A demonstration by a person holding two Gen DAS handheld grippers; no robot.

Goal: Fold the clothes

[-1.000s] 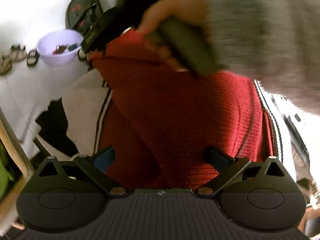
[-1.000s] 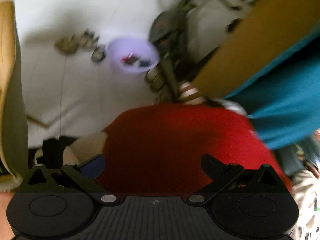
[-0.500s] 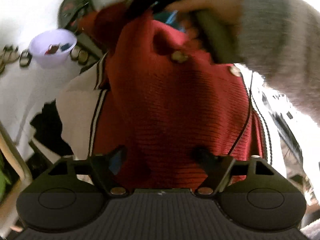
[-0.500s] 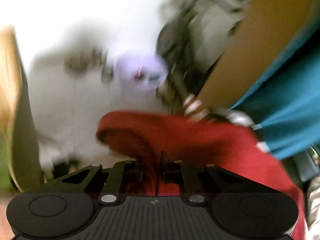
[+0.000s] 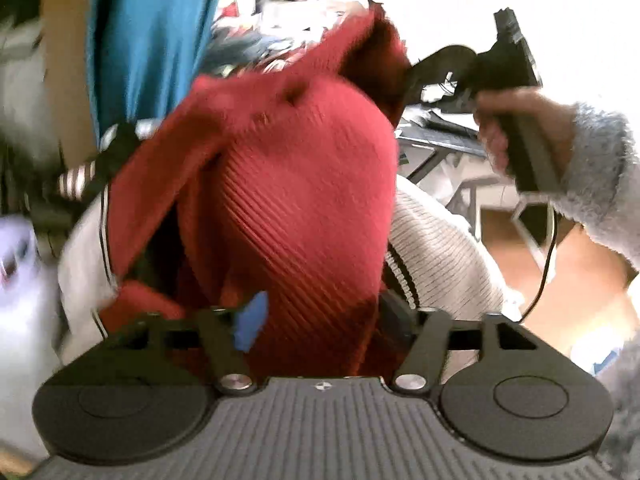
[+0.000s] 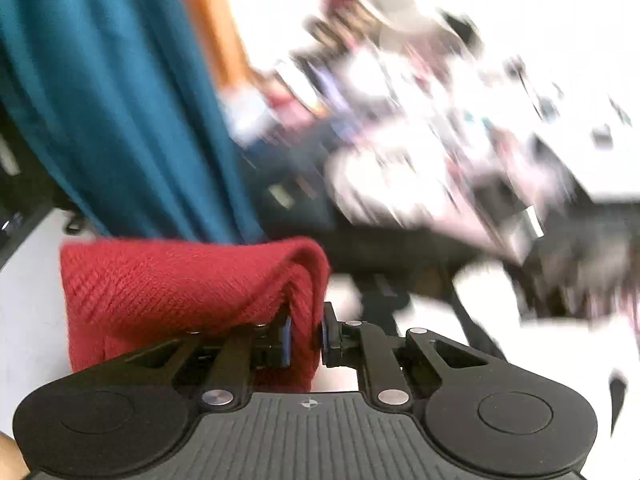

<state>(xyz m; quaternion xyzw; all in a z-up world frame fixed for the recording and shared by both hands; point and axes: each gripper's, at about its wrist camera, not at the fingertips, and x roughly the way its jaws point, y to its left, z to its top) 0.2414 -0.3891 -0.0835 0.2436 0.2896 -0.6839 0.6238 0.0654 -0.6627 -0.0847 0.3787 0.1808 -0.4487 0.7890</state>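
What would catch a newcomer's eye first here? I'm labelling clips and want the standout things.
The red knit sweater fills the middle of the left wrist view, bunched between the opening left gripper. The right gripper is clamped on a fold of it. A teal cloth hangs at upper left.

Ribbed red knit sweater (image 5: 296,200)

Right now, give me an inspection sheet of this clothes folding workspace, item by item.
Surface: hidden under clothes.
Job's things: red knit sweater lifted, bunched; cream striped-trim knit beneath it.
Clutter: blurred items behind, cannot identify.
Grippers: right gripper shut on a fold of the red sweater; left gripper jaws opening, red knit between them, pads not seen pressing it.
Cables: thin black cable hanging below the person's hand.
Surroundings: teal curtain, pale floor.
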